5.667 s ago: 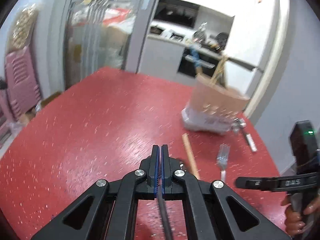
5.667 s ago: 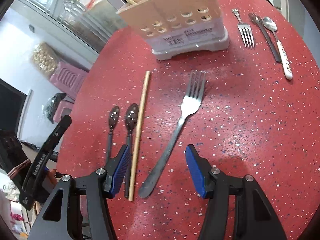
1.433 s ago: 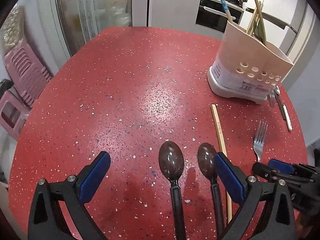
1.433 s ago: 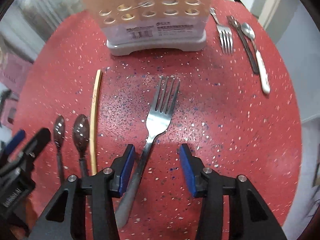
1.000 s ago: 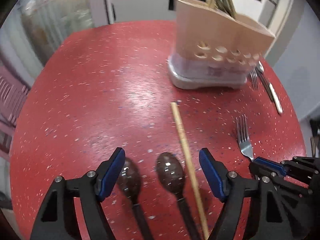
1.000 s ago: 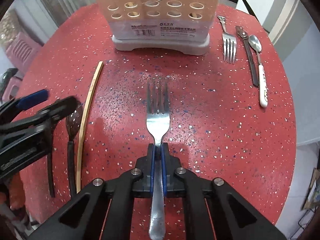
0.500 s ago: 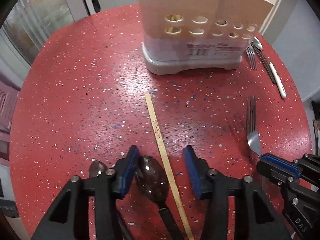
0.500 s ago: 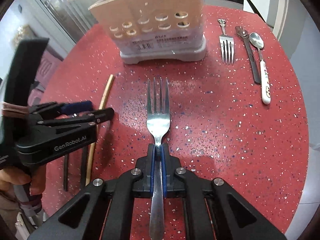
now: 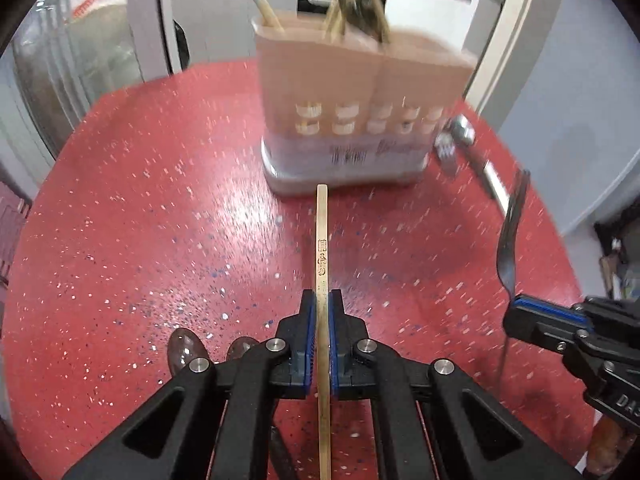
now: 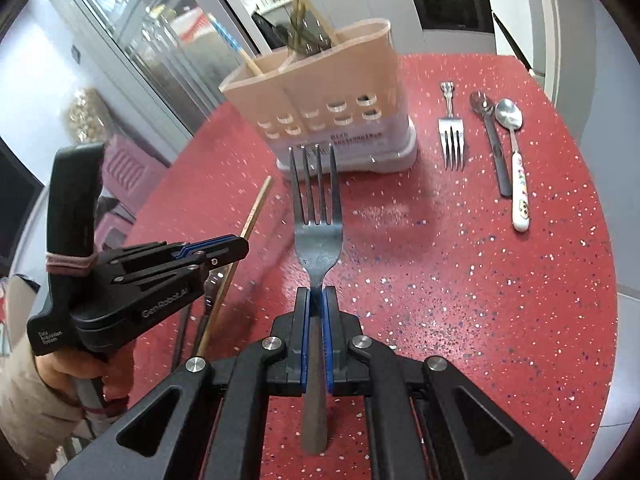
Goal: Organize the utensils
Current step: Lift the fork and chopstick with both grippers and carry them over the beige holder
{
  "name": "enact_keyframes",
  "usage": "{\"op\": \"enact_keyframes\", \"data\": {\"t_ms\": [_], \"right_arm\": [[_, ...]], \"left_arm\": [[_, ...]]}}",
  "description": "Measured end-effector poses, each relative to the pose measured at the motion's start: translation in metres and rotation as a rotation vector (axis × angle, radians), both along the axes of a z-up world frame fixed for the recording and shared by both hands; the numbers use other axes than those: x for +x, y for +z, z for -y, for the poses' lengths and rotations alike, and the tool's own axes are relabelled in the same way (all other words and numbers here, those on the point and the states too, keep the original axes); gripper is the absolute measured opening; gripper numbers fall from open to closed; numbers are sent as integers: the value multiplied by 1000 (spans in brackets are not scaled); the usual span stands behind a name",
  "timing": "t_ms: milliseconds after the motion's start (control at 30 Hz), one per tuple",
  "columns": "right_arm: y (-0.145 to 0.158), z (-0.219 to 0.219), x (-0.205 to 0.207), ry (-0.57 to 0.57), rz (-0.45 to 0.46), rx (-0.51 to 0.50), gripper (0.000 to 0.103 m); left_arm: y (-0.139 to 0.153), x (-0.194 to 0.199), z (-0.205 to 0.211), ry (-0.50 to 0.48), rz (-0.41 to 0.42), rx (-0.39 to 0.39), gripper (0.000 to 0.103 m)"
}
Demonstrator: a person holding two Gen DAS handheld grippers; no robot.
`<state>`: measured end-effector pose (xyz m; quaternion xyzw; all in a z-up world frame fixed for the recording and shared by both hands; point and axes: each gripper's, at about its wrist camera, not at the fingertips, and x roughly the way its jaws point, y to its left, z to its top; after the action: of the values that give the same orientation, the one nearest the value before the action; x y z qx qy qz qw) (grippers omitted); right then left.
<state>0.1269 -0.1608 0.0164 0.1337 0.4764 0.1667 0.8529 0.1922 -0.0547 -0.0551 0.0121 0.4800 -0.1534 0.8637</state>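
Your bench [image 9: 132, 216] is round and red; its rim curves close past your right side, and open surface lies to your left. The utensil holder [image 9: 360, 100] stands ahead, near the far edge. Your left claw [image 9: 319, 320] has just been closing and now pinches the chopstick [image 9: 322, 232], whose tip points at the holder's base. Your right claw [image 10: 316, 308] is clamped on the fork [image 10: 317, 208], tines toward the holder. Two dark spoons [image 9: 182, 350] lie just left of the left claw.

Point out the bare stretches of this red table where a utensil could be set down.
The table is bare left of the utensil holder out to its rim. There is a smaller bare patch in front of the holder, beside the white-handled spoon. It is crowded right of the holder and around the two dark spoons.
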Motion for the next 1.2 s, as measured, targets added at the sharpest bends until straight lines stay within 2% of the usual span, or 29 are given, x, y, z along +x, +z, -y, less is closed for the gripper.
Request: {"op": "enact_keyframes", "data": {"t_ms": [300,467,600,733,900,1067,1200], "right_arm": [[37,-4,-5,-11,127,25,2],[45,-8,3,-14,142,15,2],[50,-8,8,-21,150,15,2],[66,-6,13,-16,189,11,2],[106,2,25,-20,264,21,2],[148,8,47,-37,354,-30,2],[170,10,67,-53,400,-59,2]], "left_arm": [[60,-23,-21,49,163,-126,31],[83,-29,-26,55,213,-150,31],[90,-20,-33,71,231,-160,31],[109,-13,-39,88,278,-181,31],[143,3,-41,113,361,-211,31],[177,34,-40,154,449,-246,31],[194,61,-37,186,504,-254,31]]}}
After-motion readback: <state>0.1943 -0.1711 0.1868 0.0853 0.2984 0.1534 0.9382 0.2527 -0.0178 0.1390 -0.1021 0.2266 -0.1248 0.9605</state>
